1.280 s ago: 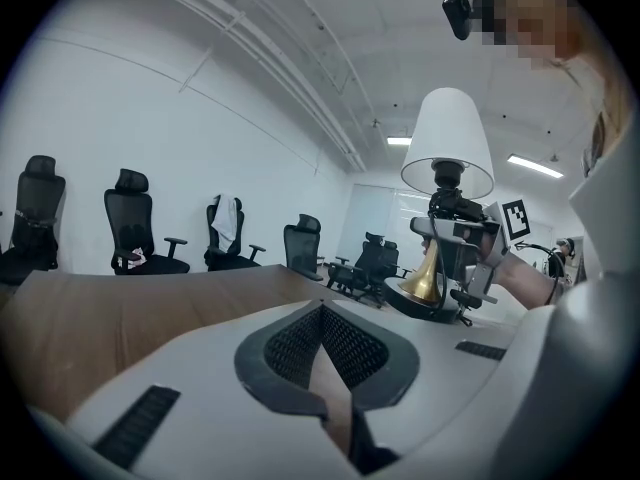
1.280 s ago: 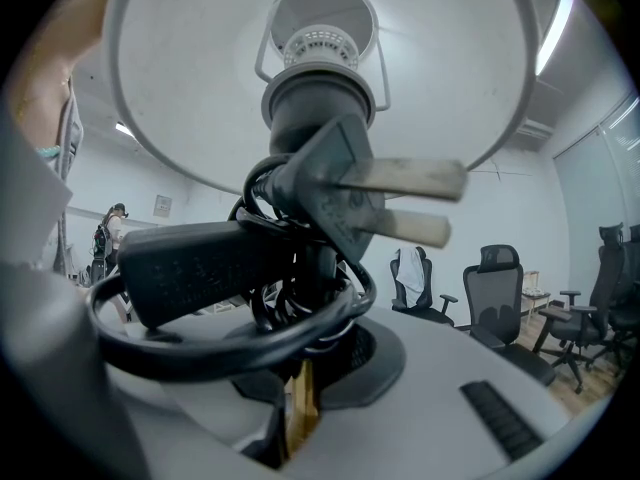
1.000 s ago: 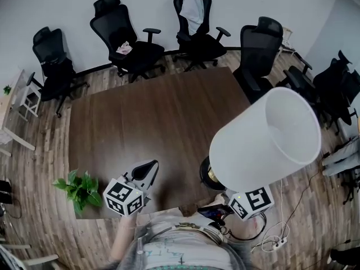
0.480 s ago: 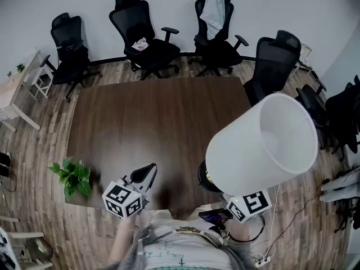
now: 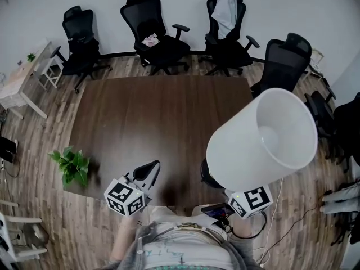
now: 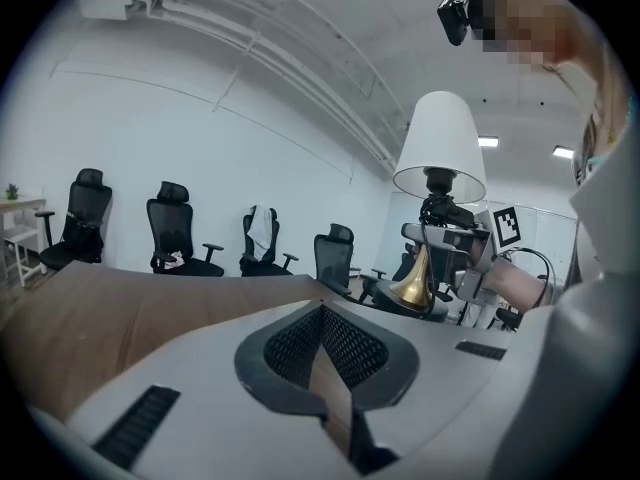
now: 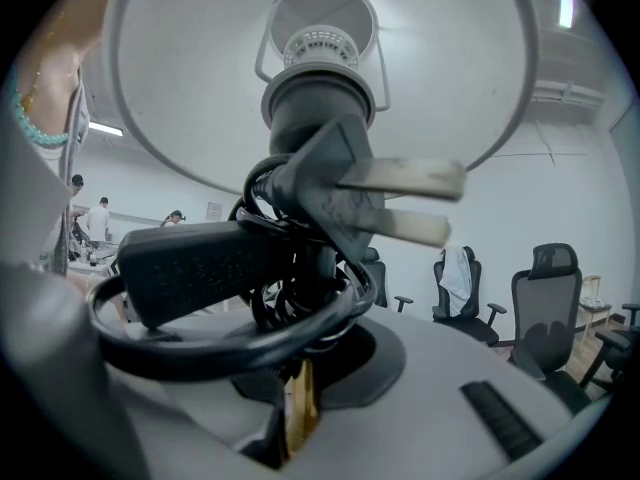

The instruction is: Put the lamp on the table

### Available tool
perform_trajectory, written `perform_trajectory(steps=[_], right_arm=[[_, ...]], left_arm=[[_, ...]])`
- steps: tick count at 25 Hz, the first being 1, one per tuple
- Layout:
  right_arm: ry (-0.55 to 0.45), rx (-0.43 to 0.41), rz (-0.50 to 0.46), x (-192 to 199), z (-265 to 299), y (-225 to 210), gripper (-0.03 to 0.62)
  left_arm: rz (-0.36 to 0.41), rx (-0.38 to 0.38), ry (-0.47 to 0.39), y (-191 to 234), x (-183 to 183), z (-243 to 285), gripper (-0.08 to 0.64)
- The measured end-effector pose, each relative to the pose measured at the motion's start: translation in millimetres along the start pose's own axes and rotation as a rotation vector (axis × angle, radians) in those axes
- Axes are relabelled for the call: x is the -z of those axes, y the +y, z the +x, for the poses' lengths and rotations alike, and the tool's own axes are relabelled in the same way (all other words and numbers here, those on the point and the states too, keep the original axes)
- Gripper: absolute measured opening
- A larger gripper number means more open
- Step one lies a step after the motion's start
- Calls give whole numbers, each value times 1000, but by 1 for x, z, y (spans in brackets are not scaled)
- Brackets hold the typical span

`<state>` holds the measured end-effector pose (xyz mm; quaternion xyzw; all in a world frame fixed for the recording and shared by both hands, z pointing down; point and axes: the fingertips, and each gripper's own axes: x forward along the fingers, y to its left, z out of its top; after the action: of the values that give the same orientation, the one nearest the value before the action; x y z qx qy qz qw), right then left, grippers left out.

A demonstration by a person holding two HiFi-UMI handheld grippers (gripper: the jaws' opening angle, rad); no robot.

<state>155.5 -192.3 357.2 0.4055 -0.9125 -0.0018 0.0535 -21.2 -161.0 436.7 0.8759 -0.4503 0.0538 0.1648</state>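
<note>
Listing the items at this moment, in order of bearing on the task.

Lamp [image 5: 264, 139]: white drum shade, brass stem, dark round base. It is carried at the near right corner of the worktop [image 5: 152, 117]. The long axis runs base-to-shade, close to upright, with the shade tipped toward the person's right. The base shows just under the shade's left rim, at or over the worktop's edge. No view settles whether it touches the wood.

Right gripper [image 7: 290, 408]: jaws drawn together on the lamp's thin brass stem, low on the lamp, shade directly overhead. The grip sits just under the coiled cord, above the base.

Cord [image 7: 200, 268]: black, bundled round the stem above the jaws, with the plug [image 7: 385, 193] sticking out, prongs bare. It is judged liable to snag or slip loose when the lamp is set down.

Left gripper [image 5: 147, 172]: jaws together, nothing between them. It is held over the near edge of the worktop, left of the lamp and apart from it, pointing across the wood.

Worktop: dark wood, lying ahead of and to the left of the lamp's base.

Plant [image 5: 72, 165]: small and leafy, at the near left corner, well apart from the lamp.

Office chairs [image 5: 154, 35]: ranged along the far side and the right.

Governing relation: the right hand alone bears the lamp, and open surface lies forward-left of the base. The placement is judged to call for carrying the base inward and lowering it along the stem's axis, brought plumb. The left gripper is the nearer free one for steadying.
</note>
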Motion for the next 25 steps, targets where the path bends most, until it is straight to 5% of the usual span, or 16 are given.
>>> perform_trajectory(steps=[25], right_arm=[[-8,-71,-16,-3,45,-17,28]], left_arm=[[-36,-155,-11,37,1,-23,6]])
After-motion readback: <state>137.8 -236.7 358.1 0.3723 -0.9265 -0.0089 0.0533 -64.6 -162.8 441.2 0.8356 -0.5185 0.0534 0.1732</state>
